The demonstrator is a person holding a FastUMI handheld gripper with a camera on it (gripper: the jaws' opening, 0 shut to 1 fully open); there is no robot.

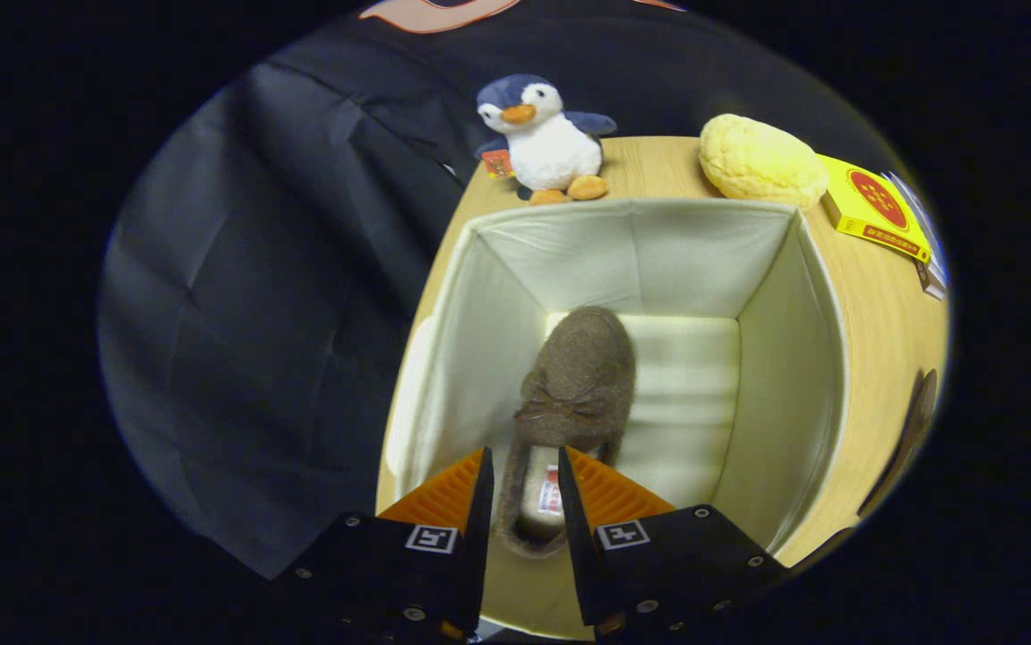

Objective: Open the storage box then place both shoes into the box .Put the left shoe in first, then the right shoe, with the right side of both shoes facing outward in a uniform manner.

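The cream storage box [802, 376] stands open on the wooden table, and I look down into it. A brown felt shoe [582, 367] with a small bow lies lengthwise inside, toe toward the far wall and left of the box's middle. Its heel end sits between my fingers. My gripper [524, 452] is narrowed on that heel, both fingers pressing its sides, and the insole shows in the gap. At the table's right edge a dark brown shape [916, 417] shows partly; it looks like the other shoe.
A plush penguin [542, 139] stands on the table [882, 305] just behind the box. A yellow bun-shaped toy [761, 161] and a yellow packet [878, 206] lie at the back right. The black cloth wall hangs to the left.
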